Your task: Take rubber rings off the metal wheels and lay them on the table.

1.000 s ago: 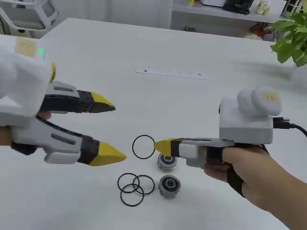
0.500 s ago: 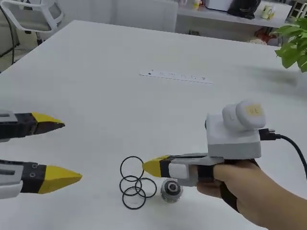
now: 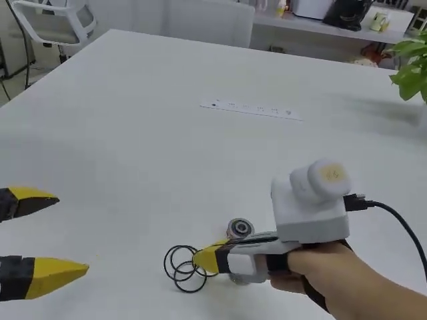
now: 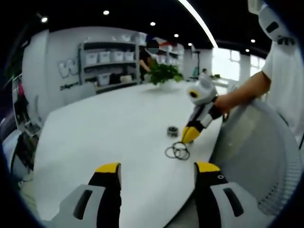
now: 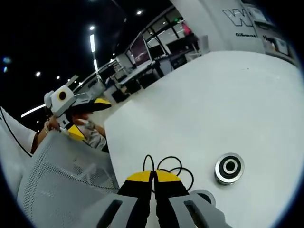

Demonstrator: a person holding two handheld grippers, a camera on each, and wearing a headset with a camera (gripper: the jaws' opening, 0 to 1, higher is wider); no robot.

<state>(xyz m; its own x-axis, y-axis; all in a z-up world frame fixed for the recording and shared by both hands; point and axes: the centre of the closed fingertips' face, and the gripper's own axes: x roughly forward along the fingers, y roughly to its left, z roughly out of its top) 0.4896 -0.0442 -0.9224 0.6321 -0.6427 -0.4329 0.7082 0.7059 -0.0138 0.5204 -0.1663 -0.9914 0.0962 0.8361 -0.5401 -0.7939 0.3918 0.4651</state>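
The table (image 3: 133,120) lies bare across the left and middle of the head view, crossed only by a flat strip (image 3: 252,108) at upper centre. Lower centre is crowded. The rubber rings (image 3: 179,267) overlap there, with a metal wheel (image 3: 239,229) just behind. The right gripper (image 3: 199,259), jaws pinched on the rings, comes in from the lower right. Open tabletop separates the rings from the left gripper (image 3: 72,233), jaws apart, at the lower left edge. In the left gripper view, a mesh chair back (image 4: 256,156) crowds the right side.

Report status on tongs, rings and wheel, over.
Left tongs open, clear. Right tongs shut on rubber ring at ring pile. Metal wheel beside. Nothing blocking.
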